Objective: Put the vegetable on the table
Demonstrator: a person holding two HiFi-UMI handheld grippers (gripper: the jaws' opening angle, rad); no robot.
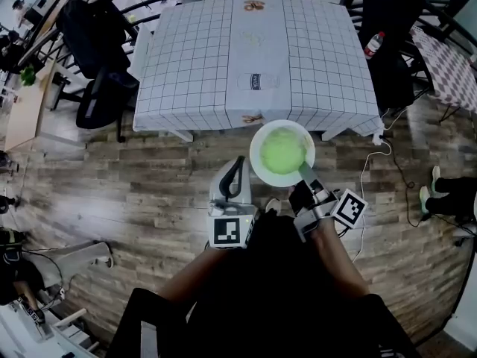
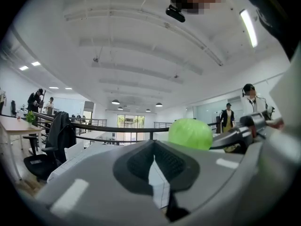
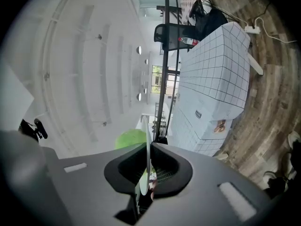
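A round green cabbage (image 1: 283, 150) lies on a white plate (image 1: 258, 146), held above the wooden floor just in front of the table (image 1: 194, 66), which has a white checked cloth. My right gripper (image 1: 304, 176) is shut on the plate's near rim. In the right gripper view the plate's edge (image 3: 147, 126) runs between the jaws, the cabbage (image 3: 129, 139) lies to its left and the table (image 3: 216, 69) stands ahead. My left gripper (image 1: 232, 179) hangs to the left of the plate, shut, with nothing in it. Its own view shows the cabbage (image 2: 190, 133) to the right.
A black office chair (image 1: 97, 51) stands left of the table and another chair (image 1: 391, 28) at its right, with a red-capped bottle (image 1: 374, 43) beside it. A white cable and power strip (image 1: 380, 136) lie near the table's right corner. A railing runs behind the table.
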